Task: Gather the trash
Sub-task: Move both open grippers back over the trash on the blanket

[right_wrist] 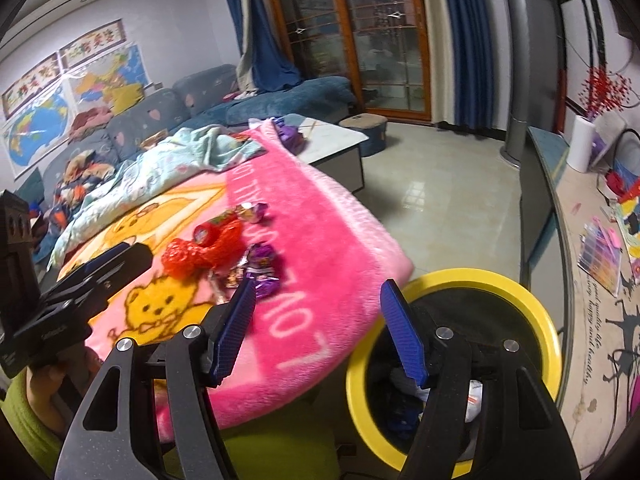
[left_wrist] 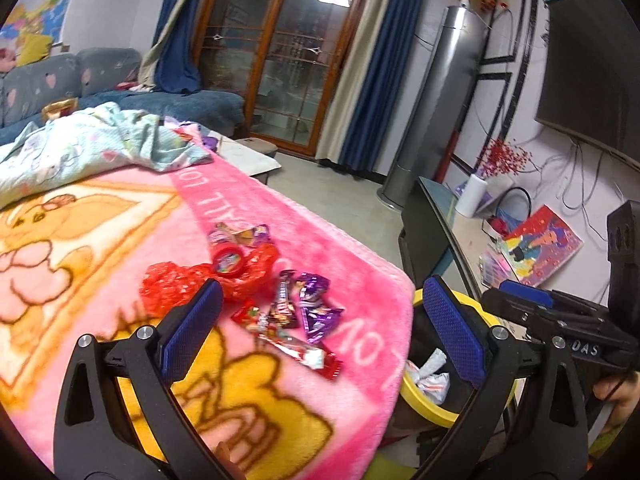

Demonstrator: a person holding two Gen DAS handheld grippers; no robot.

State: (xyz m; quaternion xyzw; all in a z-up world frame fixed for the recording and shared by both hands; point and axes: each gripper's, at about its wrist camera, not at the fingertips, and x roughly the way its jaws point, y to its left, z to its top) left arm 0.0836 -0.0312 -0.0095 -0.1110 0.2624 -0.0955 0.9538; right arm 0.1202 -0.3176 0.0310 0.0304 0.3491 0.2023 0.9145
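Several candy wrappers lie in a heap on the pink blanket [left_wrist: 320,240]: purple wrappers [left_wrist: 316,308], a red wrapper [left_wrist: 298,346], a crumpled red plastic bag [left_wrist: 176,288] and a round red lid [left_wrist: 228,262]. My left gripper [left_wrist: 324,332] hovers open just before the heap, nothing between its pads. A yellow-rimmed bin [right_wrist: 540,320] stands off the blanket's corner, with white crumpled paper [left_wrist: 430,376] inside. My right gripper [right_wrist: 320,332] is open and empty, straddling the blanket's edge and the bin's rim. The same heap [right_wrist: 224,248] lies beyond it.
A pale blue quilt [left_wrist: 80,148] is bunched at the blanket's far end, with a sofa [right_wrist: 160,120] behind. A dark glass-topped cabinet [right_wrist: 548,208] with clutter runs along the right wall. Tiled floor [right_wrist: 432,200] lies between. A low white table [right_wrist: 340,140] stands farther off.
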